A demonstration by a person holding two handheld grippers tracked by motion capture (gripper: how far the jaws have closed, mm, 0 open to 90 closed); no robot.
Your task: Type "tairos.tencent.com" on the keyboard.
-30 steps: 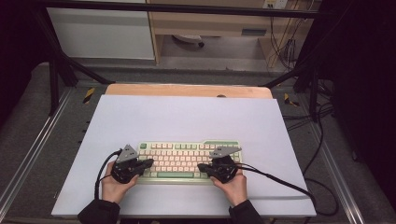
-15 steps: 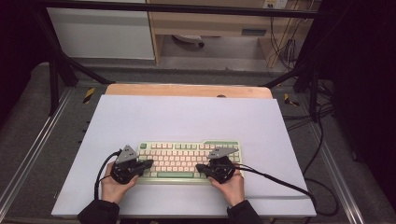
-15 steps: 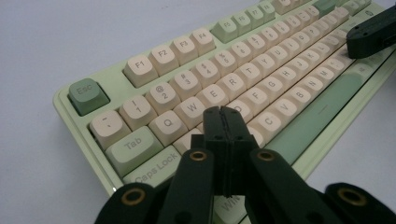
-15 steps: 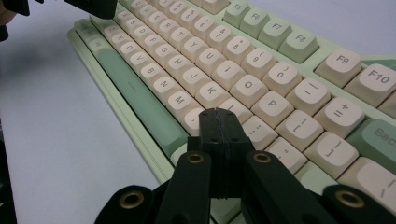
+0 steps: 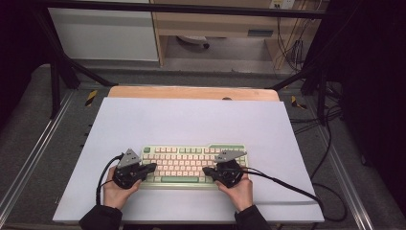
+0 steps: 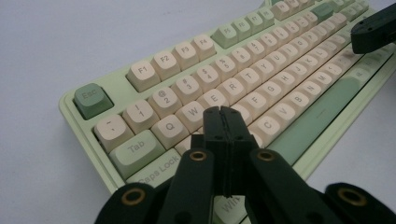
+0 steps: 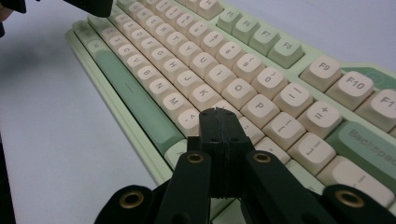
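High view puts the keyboard [image 5: 194, 165] at six o'clock on the white mat [image 5: 191, 120], left gripper [image 5: 152, 167] and right gripper [image 5: 206, 170] both clenched on nothing over its ends. Typing with jaw tips seems underway; next comes a straight press. Since earlier, the right gripper has edged inward, toward nine o'clock.
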